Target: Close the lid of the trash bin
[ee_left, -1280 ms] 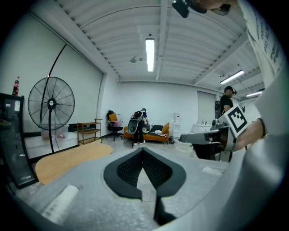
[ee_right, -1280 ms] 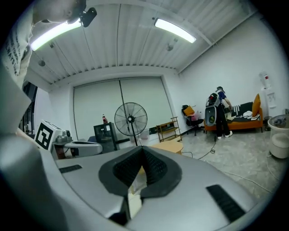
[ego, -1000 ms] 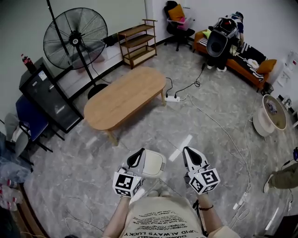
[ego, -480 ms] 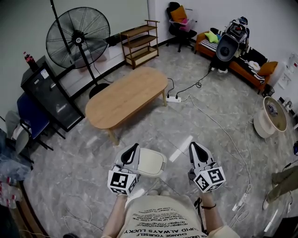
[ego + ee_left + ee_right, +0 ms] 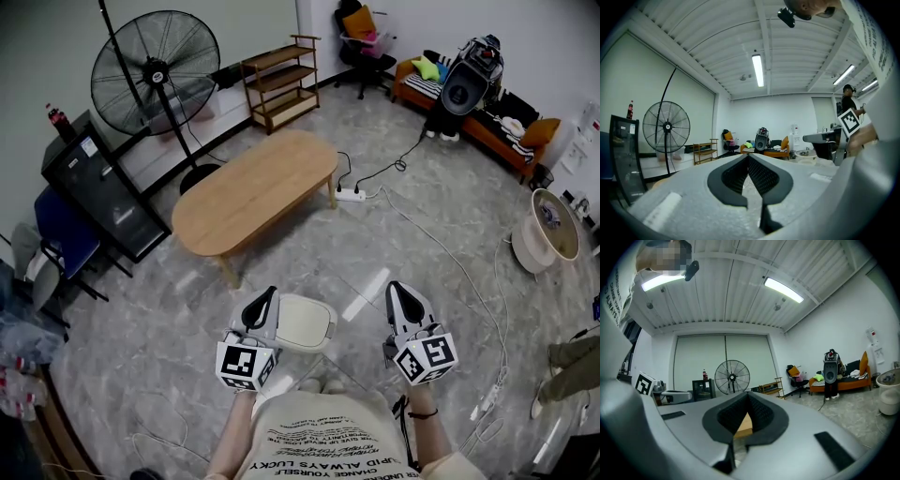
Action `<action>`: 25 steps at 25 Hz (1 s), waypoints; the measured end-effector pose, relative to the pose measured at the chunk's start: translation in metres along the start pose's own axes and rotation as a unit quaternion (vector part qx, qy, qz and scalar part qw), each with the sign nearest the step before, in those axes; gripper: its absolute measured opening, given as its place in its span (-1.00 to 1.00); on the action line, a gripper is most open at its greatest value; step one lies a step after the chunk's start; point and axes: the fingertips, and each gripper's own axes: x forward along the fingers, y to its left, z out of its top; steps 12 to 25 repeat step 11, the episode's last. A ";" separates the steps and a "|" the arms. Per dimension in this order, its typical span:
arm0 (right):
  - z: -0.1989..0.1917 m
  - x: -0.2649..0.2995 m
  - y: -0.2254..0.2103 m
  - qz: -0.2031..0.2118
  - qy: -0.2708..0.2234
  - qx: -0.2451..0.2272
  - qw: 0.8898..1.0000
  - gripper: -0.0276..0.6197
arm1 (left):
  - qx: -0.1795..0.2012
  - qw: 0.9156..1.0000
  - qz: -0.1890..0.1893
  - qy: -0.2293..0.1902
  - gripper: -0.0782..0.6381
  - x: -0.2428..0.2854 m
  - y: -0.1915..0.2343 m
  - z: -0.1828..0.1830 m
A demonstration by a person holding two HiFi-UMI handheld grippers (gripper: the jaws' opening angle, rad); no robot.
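My left gripper (image 5: pixel 269 296) and right gripper (image 5: pixel 399 291) are grey with black pads (image 5: pixel 733 177); their cubes (image 5: pixel 246 366) bear black-and-white squares. The bin (image 5: pixel 305 323) is cream, the table (image 5: pixel 253 192) pale wood, the floor (image 5: pixel 309 251) grey-veined, the sofa (image 5: pixel 502 142) orange, the fan (image 5: pixel 155 73) black.

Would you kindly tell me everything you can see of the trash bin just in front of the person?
The trash bin is small, cream-white and plastic-looking, and the head view shows it from above as a rounded rectangle. Its lid shows as a flat panel inside a raised rim and appears to be down. It stands upright on the grey marbled floor. The shut left hand-held gripper overlaps its left edge in this view; whether they touch cannot be told.
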 end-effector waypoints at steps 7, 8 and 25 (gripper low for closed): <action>-0.003 -0.003 0.001 0.000 0.005 -0.004 1.000 -0.90 | 0.000 1.000 -0.001 0.004 -0.72 -0.001 -0.003 -0.002; -0.003 -0.003 0.001 0.001 0.005 -0.005 1.000 -0.90 | -0.001 1.000 -0.001 0.004 -0.72 -0.001 -0.003 -0.002; -0.003 -0.004 0.001 0.001 0.004 -0.008 1.000 -0.90 | -0.001 1.000 -0.001 0.004 -0.72 -0.002 -0.004 -0.003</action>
